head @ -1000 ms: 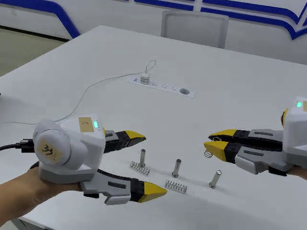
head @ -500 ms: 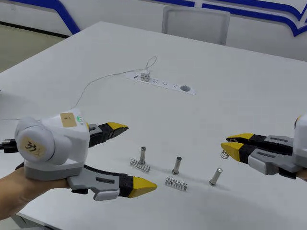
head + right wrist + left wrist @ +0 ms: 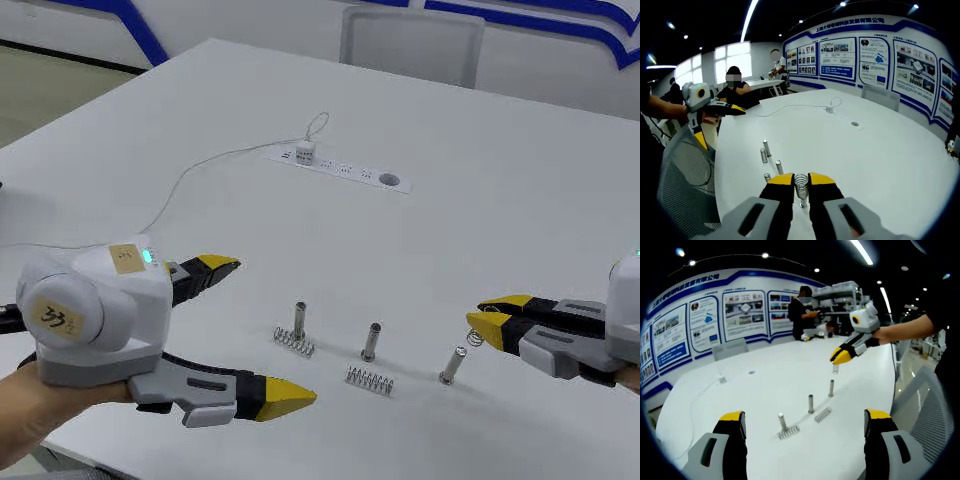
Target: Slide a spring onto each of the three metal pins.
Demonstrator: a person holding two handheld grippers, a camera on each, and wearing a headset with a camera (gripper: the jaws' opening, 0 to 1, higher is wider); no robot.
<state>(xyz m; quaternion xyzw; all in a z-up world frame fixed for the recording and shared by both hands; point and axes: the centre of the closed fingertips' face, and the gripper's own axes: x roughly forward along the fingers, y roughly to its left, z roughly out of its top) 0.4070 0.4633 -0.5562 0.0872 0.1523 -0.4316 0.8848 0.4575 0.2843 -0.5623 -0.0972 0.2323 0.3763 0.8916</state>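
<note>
— Grippers?
— The left gripper (image 3: pixel 265 330) is spread wide, holding nothing. The right gripper (image 3: pixel 488 315) is clenched on a spring (image 3: pixel 475 338), just over the rightmost pin (image 3: pixel 453 364).
— Edges, room?
— The pins (image 3: pixel 371 341) and two loose springs (image 3: pixel 368 379) sit near the table's (image 3: pixel 480 150) near edge; open surface runs to the power strip (image 3: pixel 345 170).

Looks like an open-plan company office or demonstration hall, going by a long white conference table (image 3: pixel 480 230) with a power strip (image 3: pixel 345 172) on its top, a grey chair (image 3: pixel 410 45) at the far edge, a mesh-backed office chair (image 3: pixel 680 175), white walls with curved blue bands (image 3: pixel 130 30) and rows of printed information boards (image 3: pixel 875 55) under large lettering, strip lights (image 3: pixel 862 250) in a dark ceiling, big windows (image 3: pixel 727 62), and people (image 3: pixel 734 80) at another table further off
</note>
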